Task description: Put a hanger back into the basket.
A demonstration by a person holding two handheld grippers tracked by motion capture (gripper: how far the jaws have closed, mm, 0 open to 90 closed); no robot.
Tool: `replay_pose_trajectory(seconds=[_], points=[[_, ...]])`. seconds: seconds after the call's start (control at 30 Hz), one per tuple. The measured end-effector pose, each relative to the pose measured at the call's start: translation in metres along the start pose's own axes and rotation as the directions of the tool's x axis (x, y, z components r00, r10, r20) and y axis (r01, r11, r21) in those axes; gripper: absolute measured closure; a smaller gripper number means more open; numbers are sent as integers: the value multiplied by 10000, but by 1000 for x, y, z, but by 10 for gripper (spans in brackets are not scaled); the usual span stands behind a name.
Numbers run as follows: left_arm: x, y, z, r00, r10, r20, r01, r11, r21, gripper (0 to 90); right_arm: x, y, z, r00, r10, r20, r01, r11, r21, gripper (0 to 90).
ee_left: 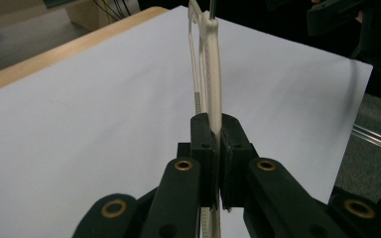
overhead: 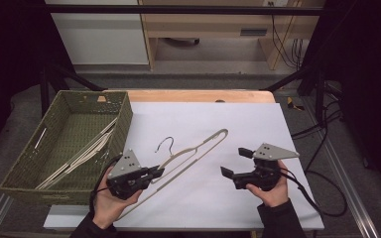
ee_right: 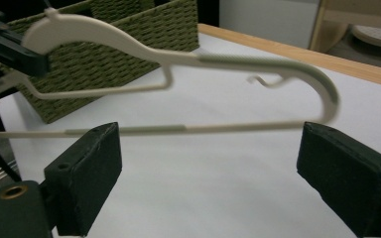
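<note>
Looking down from the high view, I see the bench [overhead: 198,95] with its wooden far edge, covered by a white sheet [overhead: 238,129] that takes up most of the top. At roughly 9 o'clock of the sheet sits a green woven basket [overhead: 25,163], its near corner overlapping the sheet's left edge; several cream hangers [overhead: 87,151] lie slanted inside it. Next in size, a single cream hanger [overhead: 198,146] is held above the sheet near its centre, its long axis running from about 7 o'clock to 1 o'clock, with the dark wire hook [overhead: 166,144] at its 10 o'clock side. My left hand-held gripper [overhead: 158,172], at 7 o'clock of the sheet, is pinched on this hanger; in the left gripper view both jaws are pressed against a cream bar [ee_left: 214,99] that rises upright between them. My right hand-held gripper [overhead: 235,162], at 5 o'clock of the sheet, has its jaws spread wide and grasps nothing. In the right gripper view the hanger's lower bar [ee_right: 178,129] spans the gap just beyond the two jaws, apart from both, with the basket [ee_right: 129,39] behind at 11 o'clock.
</note>
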State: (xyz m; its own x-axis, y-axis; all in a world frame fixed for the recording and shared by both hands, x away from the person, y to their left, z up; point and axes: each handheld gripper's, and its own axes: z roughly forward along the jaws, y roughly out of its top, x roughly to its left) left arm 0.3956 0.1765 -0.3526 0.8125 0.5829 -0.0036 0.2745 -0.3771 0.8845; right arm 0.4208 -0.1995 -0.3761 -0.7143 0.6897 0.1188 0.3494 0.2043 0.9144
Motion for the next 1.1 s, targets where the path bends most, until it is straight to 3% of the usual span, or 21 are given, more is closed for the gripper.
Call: replay_pose_trajectory(seconds=[0.17, 0.47, 0.73, 0.9, 1.1], points=[[1, 11, -19, 9996, 150, -221, -158, 9991, -398, 865, -15, -8, -11, 9984, 502, 271, -498, 9987, -143, 89], [13, 51, -60, 9932, 699, -934, -794, 9915, -1028, 866, -27, -15, -21, 9953, 527, 817, -513, 9985, -191, 83], [47, 65, -93, 9828, 571, -1756, -760, 9918, -1029, 866, -27, -17, -24, 9927, 450, 1121, -424, 9988, -248, 69], [72, 67, -117, 9713, 418, -2340, -674, 9925, -1022, 866, -28, -17, -26, 9919, 344, 1222, -304, 9990, -342, 67], [102, 60, -133, 9557, 710, -2858, -974, 9921, -794, 865, -28, -16, -28, 9909, 398, 1286, -340, 9983, -471, 63]])
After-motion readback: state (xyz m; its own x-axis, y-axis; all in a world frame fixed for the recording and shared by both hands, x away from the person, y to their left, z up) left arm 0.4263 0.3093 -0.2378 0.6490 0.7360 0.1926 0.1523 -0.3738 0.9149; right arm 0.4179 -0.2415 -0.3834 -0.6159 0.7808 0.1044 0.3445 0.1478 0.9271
